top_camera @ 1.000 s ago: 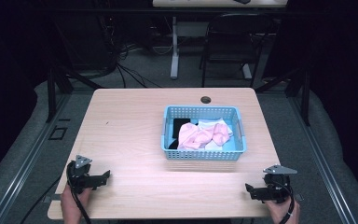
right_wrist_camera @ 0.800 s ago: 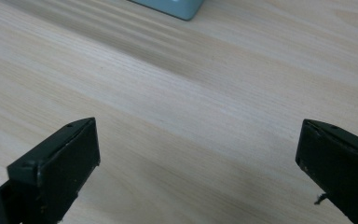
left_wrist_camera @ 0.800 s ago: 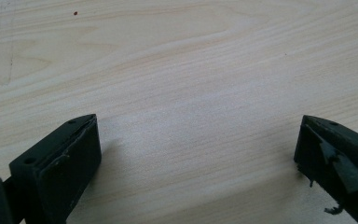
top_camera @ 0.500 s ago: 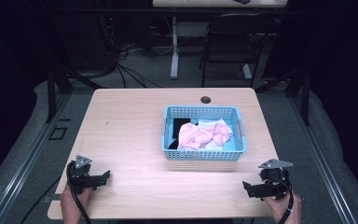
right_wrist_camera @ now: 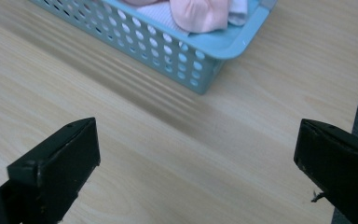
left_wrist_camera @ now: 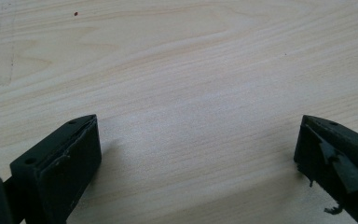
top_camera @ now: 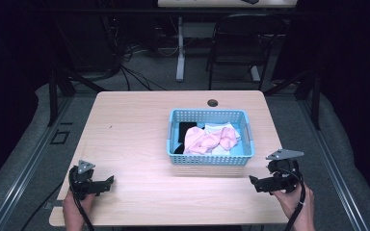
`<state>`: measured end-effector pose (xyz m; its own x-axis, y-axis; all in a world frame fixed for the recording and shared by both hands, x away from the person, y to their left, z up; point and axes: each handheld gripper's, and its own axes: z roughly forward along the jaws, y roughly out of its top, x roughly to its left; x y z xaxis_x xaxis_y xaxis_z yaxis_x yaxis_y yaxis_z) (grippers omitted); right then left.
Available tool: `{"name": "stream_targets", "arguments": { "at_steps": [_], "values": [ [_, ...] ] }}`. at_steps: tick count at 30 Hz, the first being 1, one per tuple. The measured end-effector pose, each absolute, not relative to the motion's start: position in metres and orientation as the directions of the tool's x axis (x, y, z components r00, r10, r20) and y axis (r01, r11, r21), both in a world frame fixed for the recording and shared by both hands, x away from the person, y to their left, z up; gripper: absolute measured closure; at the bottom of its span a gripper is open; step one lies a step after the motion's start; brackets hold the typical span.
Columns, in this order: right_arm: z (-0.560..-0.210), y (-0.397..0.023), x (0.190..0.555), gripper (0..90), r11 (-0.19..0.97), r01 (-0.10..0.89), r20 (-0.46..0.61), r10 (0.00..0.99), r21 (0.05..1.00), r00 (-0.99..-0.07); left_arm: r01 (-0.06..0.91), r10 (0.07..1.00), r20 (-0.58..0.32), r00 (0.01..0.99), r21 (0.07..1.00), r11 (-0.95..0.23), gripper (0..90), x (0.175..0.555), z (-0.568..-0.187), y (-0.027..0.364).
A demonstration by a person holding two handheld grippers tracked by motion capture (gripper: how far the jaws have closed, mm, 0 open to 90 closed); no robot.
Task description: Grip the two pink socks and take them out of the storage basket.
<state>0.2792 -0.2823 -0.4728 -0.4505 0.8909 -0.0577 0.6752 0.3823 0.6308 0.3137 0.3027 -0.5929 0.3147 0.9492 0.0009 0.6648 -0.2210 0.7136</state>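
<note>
We hold both grippers, left (top_camera: 107,181) and right (top_camera: 255,182), fingers released, before the perforated light-blue plastic basket (top_camera: 209,159) of pink cloth (top_camera: 204,139); reaching in looks next.

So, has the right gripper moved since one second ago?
Yes. In the high view the right gripper has shifted slightly left and forward, closer to the blue basket. The basket itself stayed where it was.

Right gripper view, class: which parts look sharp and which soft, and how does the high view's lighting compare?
Right gripper view: the blue basket and wood grain are slightly motion-smeared, the black jaws crisper. High view: the table is evenly lit, its surroundings fall into deep shadow, and the whole frame is a little soft.
</note>
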Motion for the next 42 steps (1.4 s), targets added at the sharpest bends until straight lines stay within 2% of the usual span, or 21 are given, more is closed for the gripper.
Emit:
{"name": "stream_targets", "arguments": {
  "at_steps": [10, 18, 28, 42],
  "values": [
    [-0.44, -0.269, 0.299, 0.0, 0.437, 0.645, -0.089, 0.863, 0.627, -0.498, 0.664, 0.949, 0.001, 0.315, 0.714, -0.221, 0.6, 0.314, -0.593, 0.303],
    [-0.431, -0.256, 0.328, 0.0, 0.463, 0.645, -0.075, 0.842, 0.608, -0.534, 0.664, 0.949, 0.003, 0.315, 0.714, -0.222, 0.6, 0.314, -0.593, 0.303],
    [-0.432, -0.233, 0.376, 0.0, 0.507, 0.663, -0.046, 0.811, 0.55, -0.583, 0.665, 0.949, 0.001, 0.315, 0.714, -0.221, 0.6, 0.314, -0.593, 0.303],
    [-0.453, -0.212, 0.433, 0.0, 0.517, 0.708, 0.026, 0.799, 0.481, -0.601, 0.665, 0.949, 0.001, 0.315, 0.714, -0.221, 0.6, 0.314, -0.593, 0.303]
  ]
}}
